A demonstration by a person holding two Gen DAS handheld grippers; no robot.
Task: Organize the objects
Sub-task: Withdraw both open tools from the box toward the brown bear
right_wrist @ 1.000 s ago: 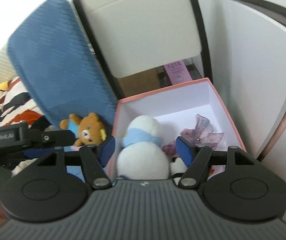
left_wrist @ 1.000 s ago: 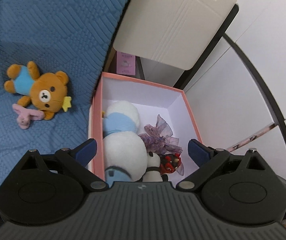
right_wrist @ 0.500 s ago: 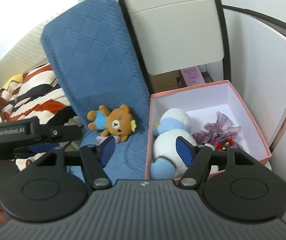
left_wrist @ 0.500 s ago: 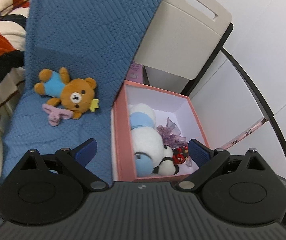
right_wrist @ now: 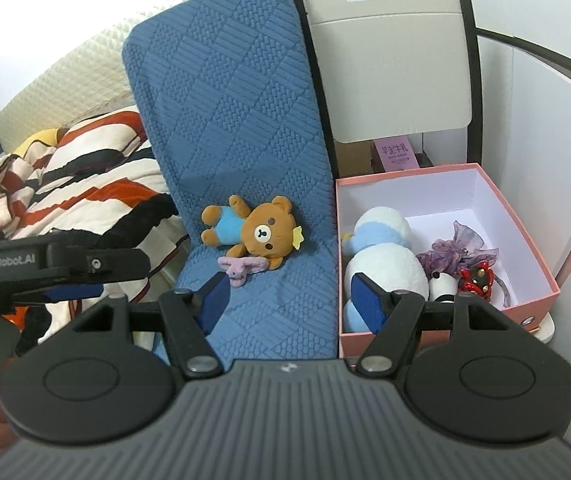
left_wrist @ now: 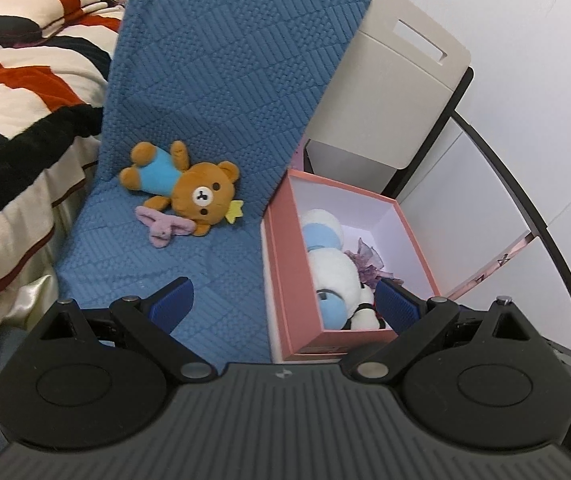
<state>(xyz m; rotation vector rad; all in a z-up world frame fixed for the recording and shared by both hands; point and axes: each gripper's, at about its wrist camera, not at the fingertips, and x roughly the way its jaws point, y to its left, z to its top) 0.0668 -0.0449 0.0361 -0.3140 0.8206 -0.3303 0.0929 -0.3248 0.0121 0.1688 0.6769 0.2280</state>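
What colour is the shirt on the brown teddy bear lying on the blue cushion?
Light blue. The teddy bear shows it best in the left wrist view.

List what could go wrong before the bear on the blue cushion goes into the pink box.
1. The small purple toy lies against the bear; a grab may snag both or knock it off the blue cushion.
2. The white plush fills the pink box's near side, so the bear may sit on the rim and tumble out.
3. Both hand-held grippers, left and right, are open and close together; they may collide.
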